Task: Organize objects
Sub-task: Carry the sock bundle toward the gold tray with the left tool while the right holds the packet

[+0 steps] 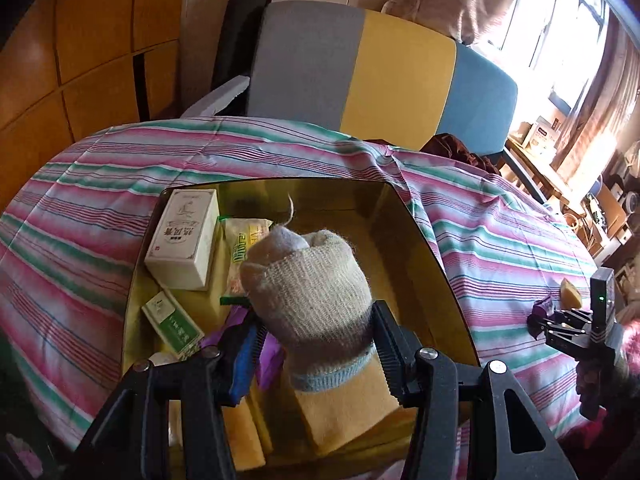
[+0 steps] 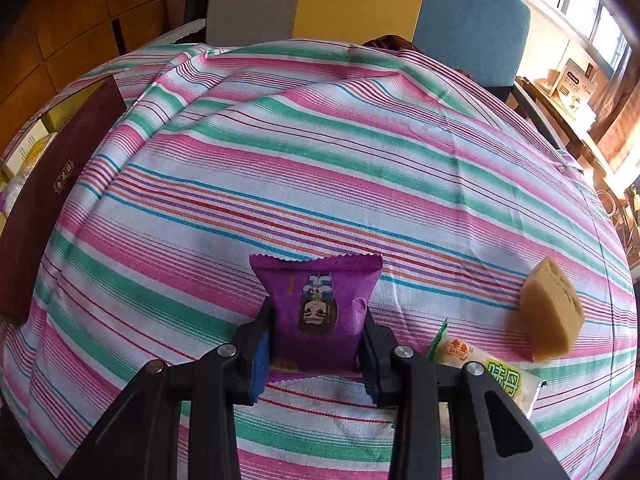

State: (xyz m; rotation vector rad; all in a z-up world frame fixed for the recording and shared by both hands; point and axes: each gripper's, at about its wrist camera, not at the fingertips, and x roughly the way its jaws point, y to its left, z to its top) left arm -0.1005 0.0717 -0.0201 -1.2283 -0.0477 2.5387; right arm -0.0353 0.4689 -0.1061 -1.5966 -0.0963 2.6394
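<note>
Right wrist, purple snack packet point(image 2: 318, 312), cartoon face, pinched between fingers point(image 2: 370, 354)

We saw the right gripper point(image 2: 316, 344) clamped on a purple snack packet point(image 2: 318, 308) over the striped cloth point(image 2: 320, 168). A yellow sponge point(image 2: 552, 312) and a white-green packet point(image 2: 492, 376) lay to its right, a dark box point(image 2: 52, 196) at far left.

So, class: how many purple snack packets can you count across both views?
2. One purple packet is clamped in the right hand-held gripper above the striped cloth; another purple packet lies in the box, partly hidden by the sock. More may be hidden.
</note>
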